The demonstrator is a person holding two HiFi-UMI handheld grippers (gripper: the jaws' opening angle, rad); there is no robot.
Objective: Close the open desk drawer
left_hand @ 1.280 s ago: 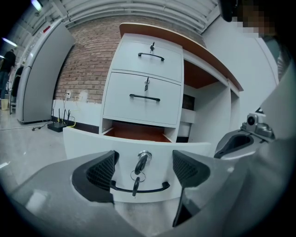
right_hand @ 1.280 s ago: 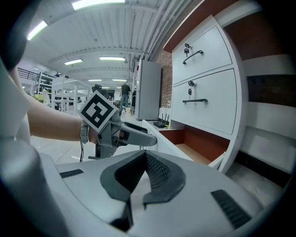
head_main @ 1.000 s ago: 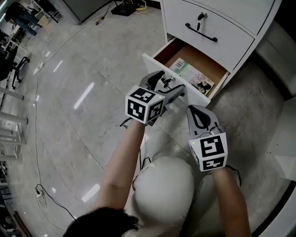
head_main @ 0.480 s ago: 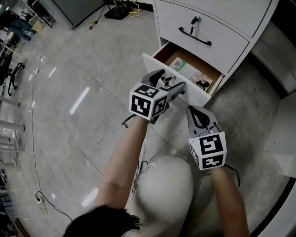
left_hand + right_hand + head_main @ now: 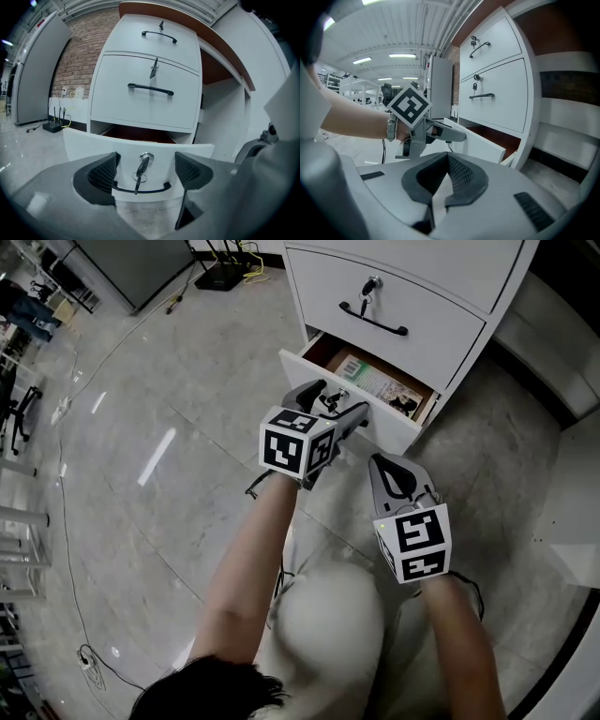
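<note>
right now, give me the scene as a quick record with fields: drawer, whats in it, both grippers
bottom drawer: partly open
contents: printed booklet lying flat inside
lock: key hangs in it, above the black handle
left gripper: jaws apart, one on either side of the key, at the drawer front
right gripper: jaws together, empty, held back from the drawer
middle drawer: closed

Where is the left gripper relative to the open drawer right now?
Centre of the head view: the left gripper is at the drawer front, its jaws apart on either side of the key and black handle, up-left of the right gripper.
</note>
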